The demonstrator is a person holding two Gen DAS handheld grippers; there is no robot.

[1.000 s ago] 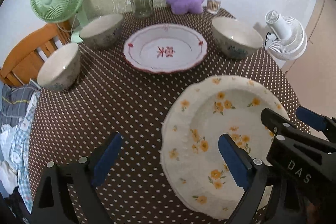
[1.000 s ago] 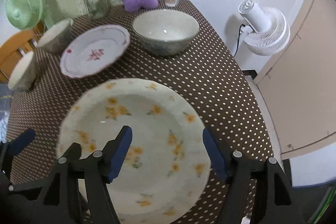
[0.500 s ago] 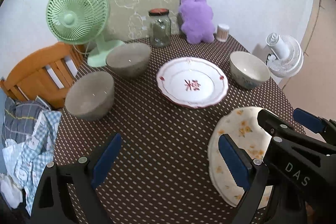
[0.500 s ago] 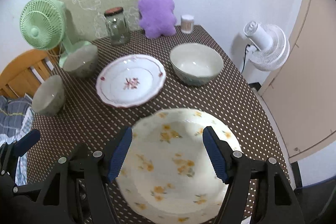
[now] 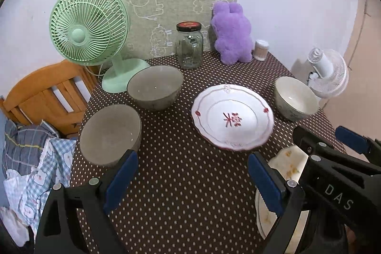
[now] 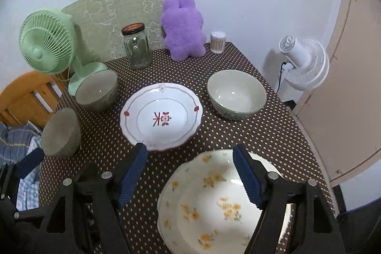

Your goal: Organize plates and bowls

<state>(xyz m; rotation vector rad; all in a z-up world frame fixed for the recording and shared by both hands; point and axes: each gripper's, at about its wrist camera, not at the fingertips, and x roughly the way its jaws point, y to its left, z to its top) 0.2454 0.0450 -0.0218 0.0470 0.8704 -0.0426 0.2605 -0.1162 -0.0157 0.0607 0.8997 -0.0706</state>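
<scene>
Yellow-flowered plate (image 6: 223, 204): lies flat on the dotted tablecloth (image 6: 238, 135) at the near right edge of the table, close to the red-patterned white plate (image 6: 162, 117) but not touching it. Sits below the right gripper (image 6: 190, 149), not in it: jaws wide, just been opening, pads clear of the rim, nothing clamped between them. Left gripper (image 5: 193, 156) likewise released and empty, hovering over bare cloth to the left of the flowered plate.

Further out: red-patterned plate mid-table. Cream bowl (image 6: 235, 94) to its right. Two grey bowls to its left, one (image 6: 96, 89) against the base of the green fan (image 6: 47, 44), the other (image 6: 60, 132) nearer the left edge. All three bowls single and apart, none nested. Along the back: glass jar (image 6: 137, 49), purple plush toy (image 6: 183, 30), tub of cotton swabs (image 6: 218, 42). Off the table: white fan (image 6: 302, 63), wooden chair (image 5: 45, 97), checked laundry (image 5: 31, 163).

Step in hand, most likely: between grasps, with nothing stacked so far.

Next move, as a judgement: pick one piece and commit. For the flowered plate, calls for coming down at the near rim, one pad over the lip and one under it, since a shallow plate flat on cloth offers little to bite. Then lift level, centre over the red-patterned plate, set down before letting go. For the bowls, calls for a pinch across the wall and nesting like into like.
</scene>
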